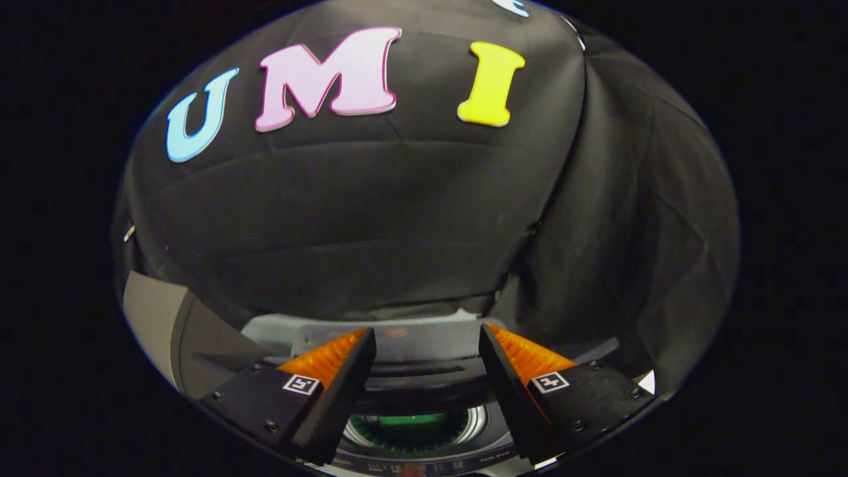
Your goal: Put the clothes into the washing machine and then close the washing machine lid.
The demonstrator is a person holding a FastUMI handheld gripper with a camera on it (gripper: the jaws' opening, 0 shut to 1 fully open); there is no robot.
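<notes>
Gripper (427,344): fingers spread wide apart, nothing between them, nothing touched; held above the washing machine and looking across its top toward the booth wall.

Washing machine (424,344): top-loading, pale grey top panel lying ahead of and below the fingers. Opening visible in the gap between the two fingers, ringed by a dark rim.

Drum (474,421): shiny metal wall seen low in the gap between the fingers, just inside the opening.

Green item (404,434): sits down inside the drum, between the fingers and below them; dark green, whether it is a garment or part of the drum floor cannot be told.

Lid (404,341): cannot tell its exact position; a pale panel lies beyond the opening, and the opening itself is uncovered.

Grey panel (156,324): flat, pale surface to the left of the machine, beside the left finger, partly in shadow.

Booth wall (371,218): black cloth, creased, rising behind the machine.
</notes>
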